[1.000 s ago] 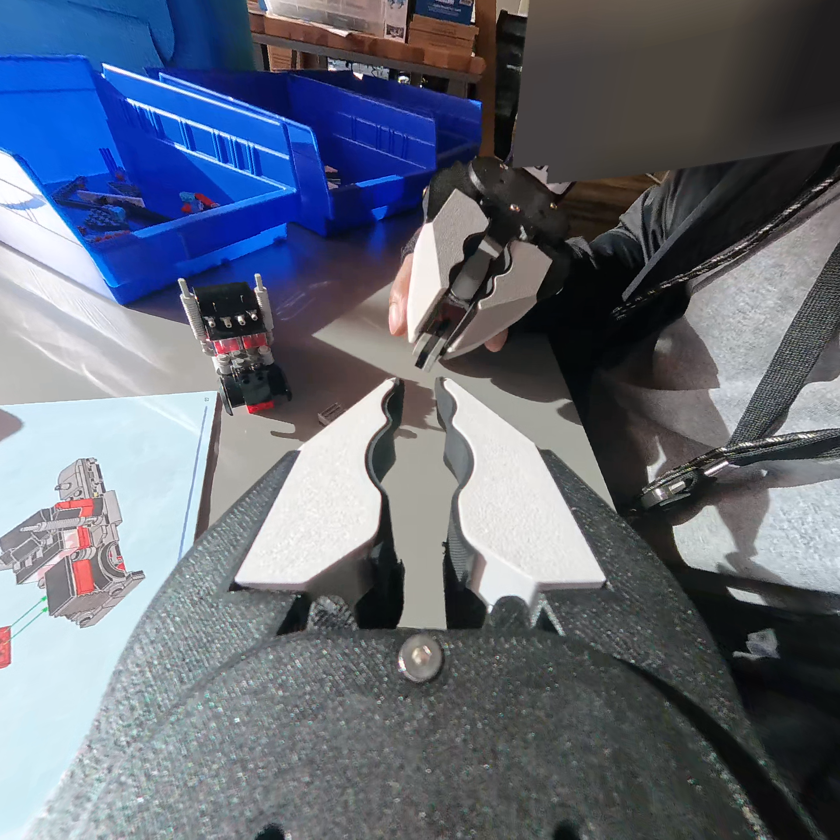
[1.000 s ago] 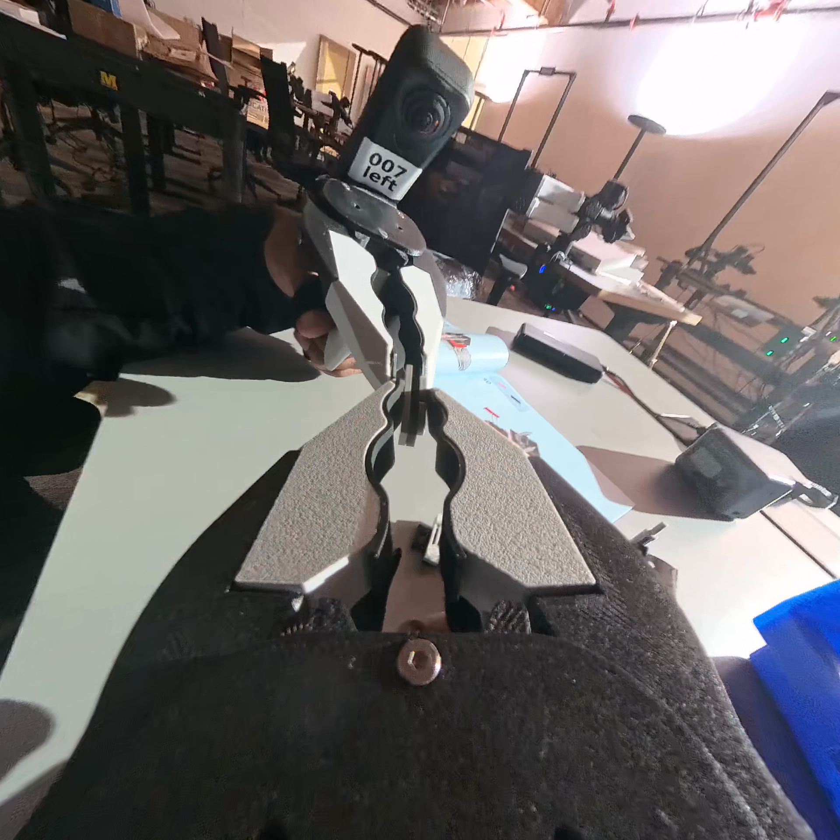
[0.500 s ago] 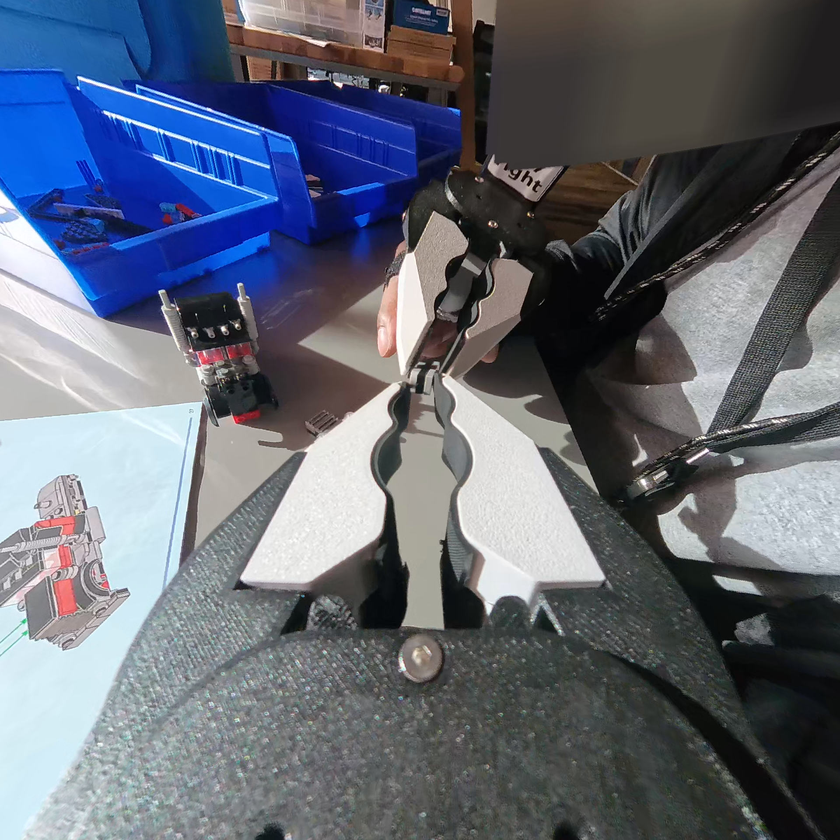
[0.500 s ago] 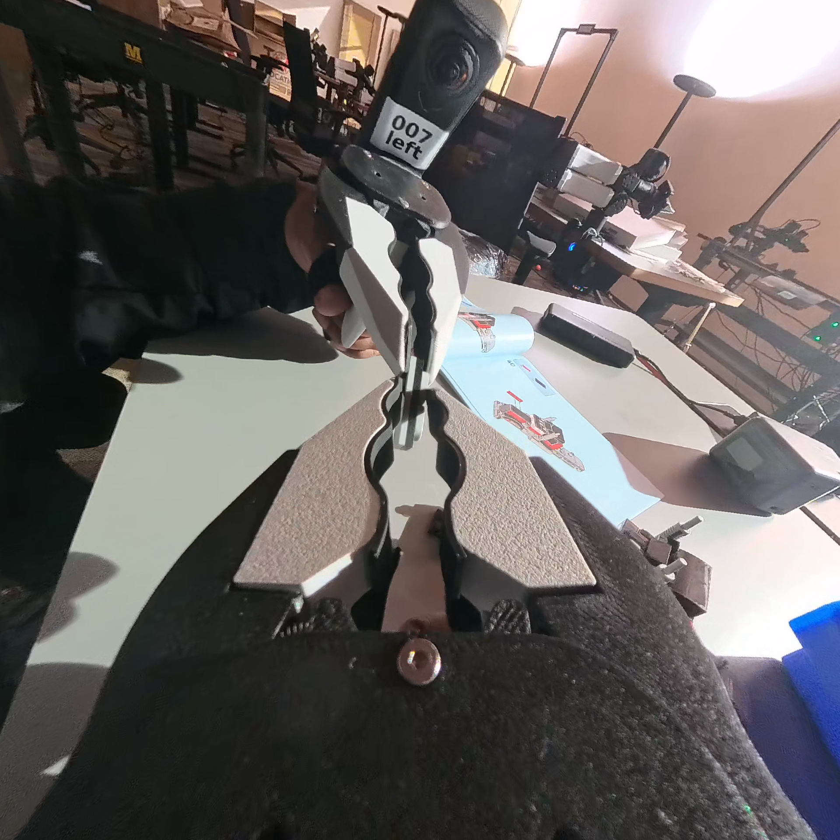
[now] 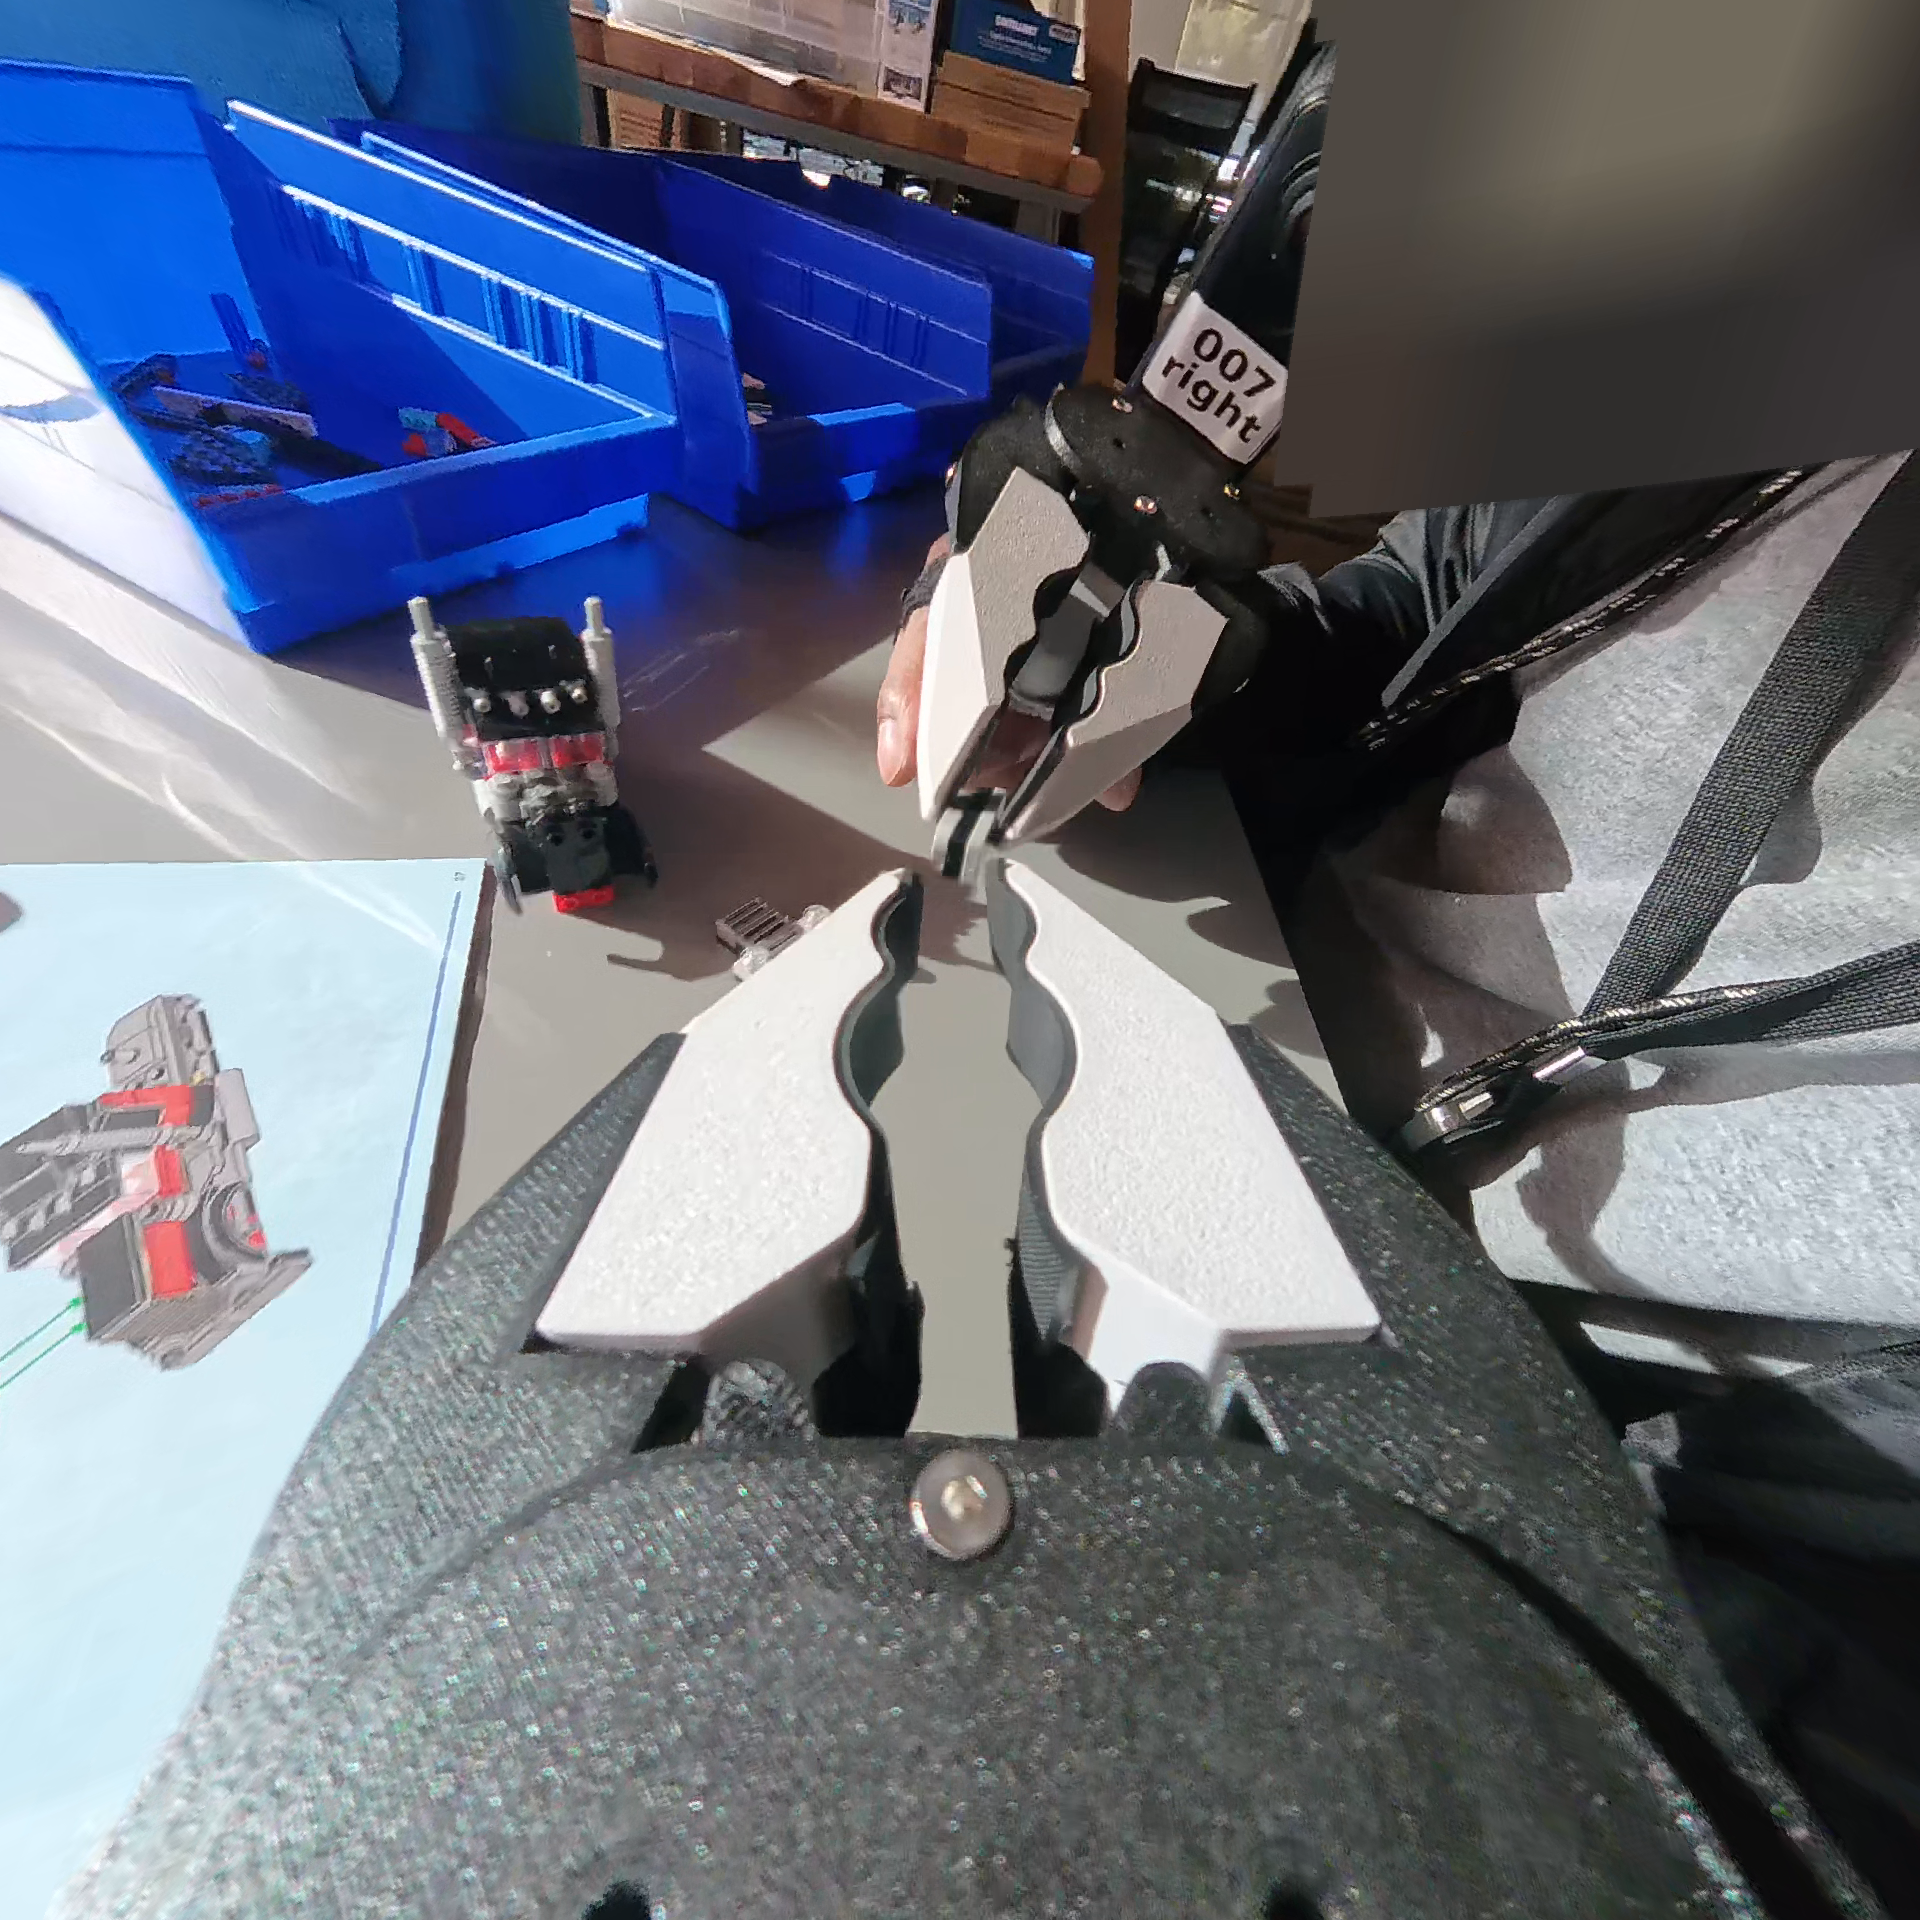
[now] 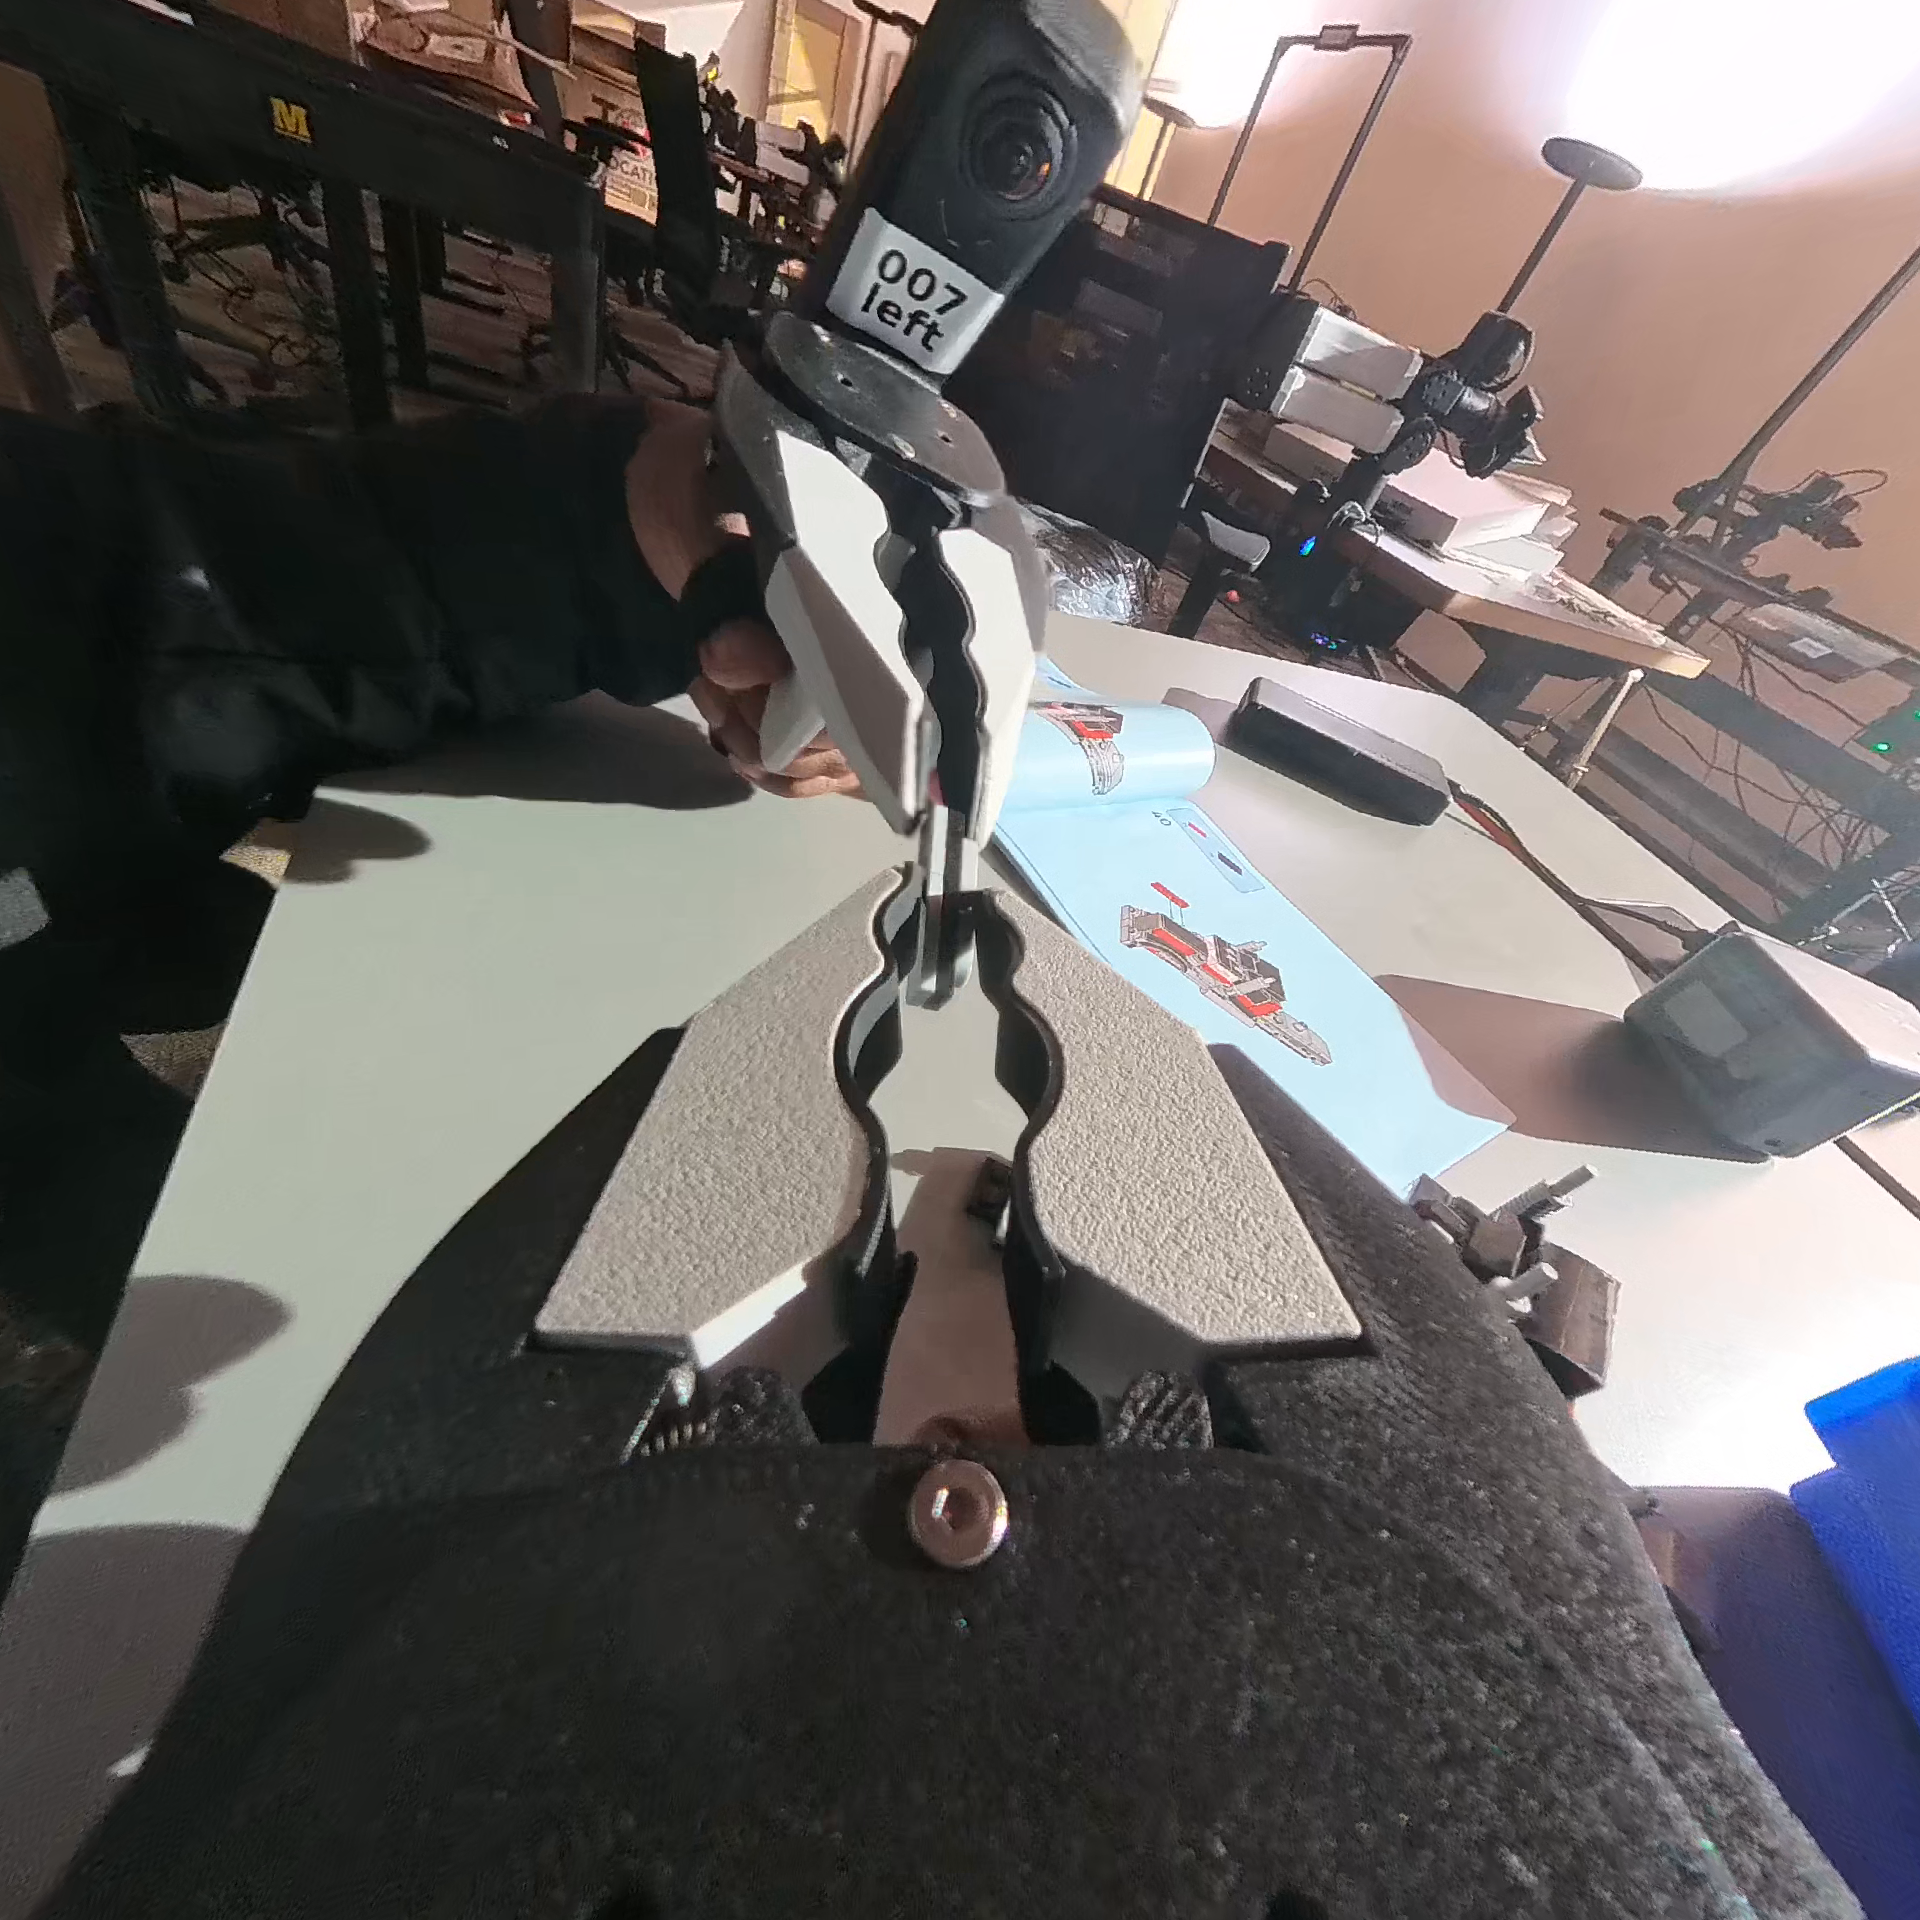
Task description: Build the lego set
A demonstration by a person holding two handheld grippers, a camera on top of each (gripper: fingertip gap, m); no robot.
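I see the small grey-and-black lego piece (image 5: pixel 964 844) clamped between the tips of my right gripper (image 5: pixel 971 831), held above the grey table (image 5: pixel 312 748). In the right wrist view the same piece (image 6: pixel 940 961) stands upright between that gripper's nearly closed fingers. My left gripper (image 5: pixel 951 883) points straight at it, tip to tip; its fingers are apart with nothing between them, and the piece sits just beyond the gap. In the right wrist view the left gripper (image 6: pixel 940 821) angles down toward the piece, its tips just above the top of it.

Half a second ago the left fingers were nearly closed at the piece; they have since spread and drawn slightly back, while the right gripper has kept its grip.

The black-and-red lego truck cab (image 5: pixel 540 748) stands upright on the table, left of both grippers. A small grey grille piece (image 5: pixel 750 923) lies just beside the left finger. The light-blue instruction booklet (image 5: pixel 208 1091) lies at the left. The blue plastic bins (image 5: pixel 468 343) stand behind.
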